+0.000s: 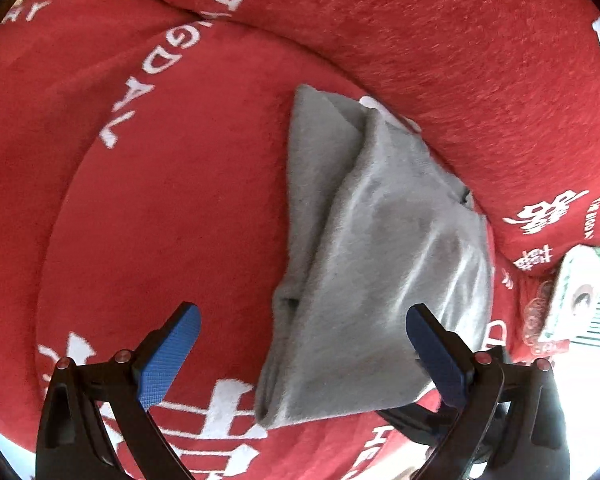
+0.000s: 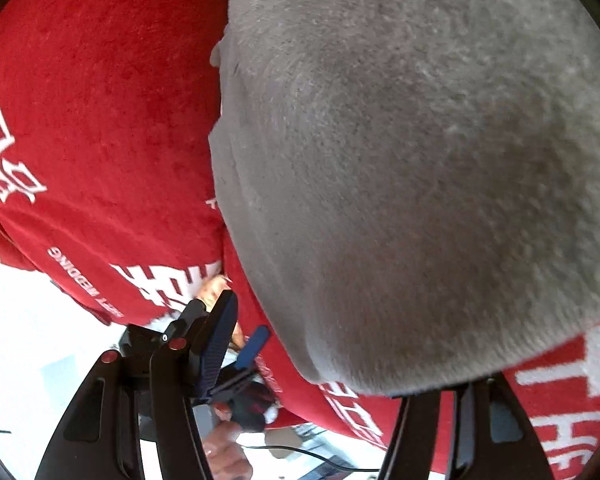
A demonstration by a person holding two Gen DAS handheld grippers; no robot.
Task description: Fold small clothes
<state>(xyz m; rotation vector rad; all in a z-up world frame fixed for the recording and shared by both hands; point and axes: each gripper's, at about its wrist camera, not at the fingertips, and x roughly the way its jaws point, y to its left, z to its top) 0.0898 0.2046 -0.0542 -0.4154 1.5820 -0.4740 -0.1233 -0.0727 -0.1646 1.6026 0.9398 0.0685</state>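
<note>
A small grey garment (image 1: 364, 256) lies folded over in layers on a red blanket (image 1: 172, 208) with white lettering. My left gripper (image 1: 304, 356) is open just above its near end, blue pads (image 1: 168, 360) spread wide, the right pad over the cloth. In the right wrist view the grey garment (image 2: 412, 168) fills most of the frame, very close. My right gripper (image 2: 320, 360) is open; its left finger (image 2: 216, 340) shows, and the cloth covers the right fingertip. The left gripper's blue pad (image 2: 254, 346) shows beyond it.
A raised fold of the red blanket (image 1: 460, 60) runs behind the garment. A white packet (image 1: 576, 292) lies at the blanket's right edge. A bright white floor (image 2: 28, 340) and a black cable (image 2: 312, 456) lie beyond the blanket's edge.
</note>
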